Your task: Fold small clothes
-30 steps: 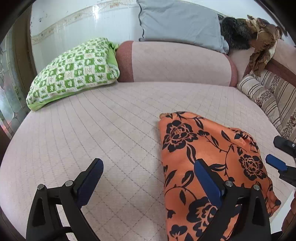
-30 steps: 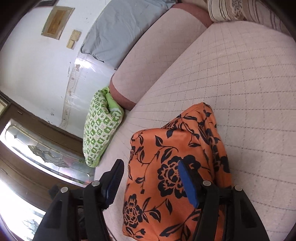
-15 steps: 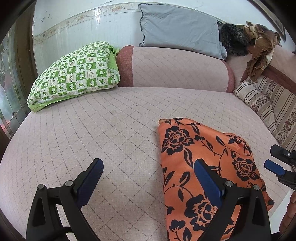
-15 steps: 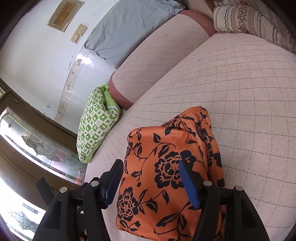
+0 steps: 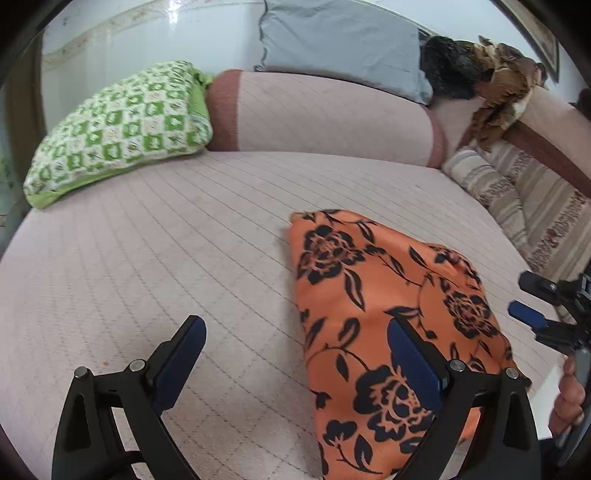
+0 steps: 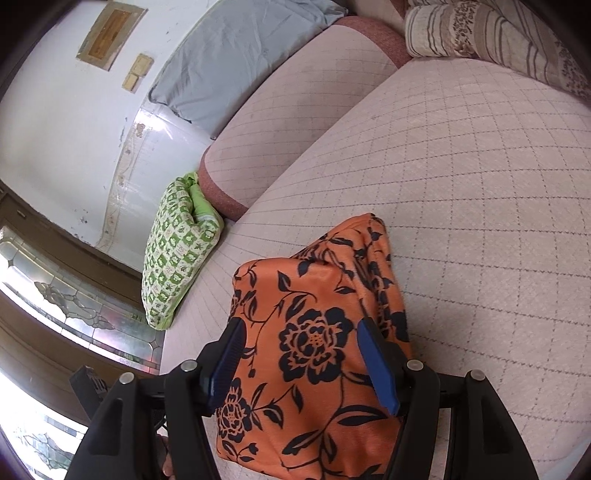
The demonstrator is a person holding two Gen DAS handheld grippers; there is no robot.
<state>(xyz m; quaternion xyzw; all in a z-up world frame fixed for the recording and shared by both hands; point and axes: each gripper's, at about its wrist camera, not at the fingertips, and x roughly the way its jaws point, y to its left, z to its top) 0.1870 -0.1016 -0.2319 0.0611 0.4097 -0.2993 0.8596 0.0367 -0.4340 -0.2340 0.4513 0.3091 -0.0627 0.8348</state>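
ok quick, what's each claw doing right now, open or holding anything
left claw: open, holding nothing, one finger over the orange floral cloth.
right claw: open, holding nothing, the cloth lies beneath it.

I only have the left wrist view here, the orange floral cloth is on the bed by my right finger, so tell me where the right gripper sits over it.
Observer: The right gripper is open, and the orange floral cloth shows between its two blue pads in the right wrist view; neither pad visibly presses on it.
Operator: What shape is the cloth on that side?
Observer: It looks folded into a compact bundle, with layered edges bunched along its right side.
Operator: Anything on the wall I'm missing?
Observer: Yes, a framed brown panel and a pale switch plate sit above the grey pillow.
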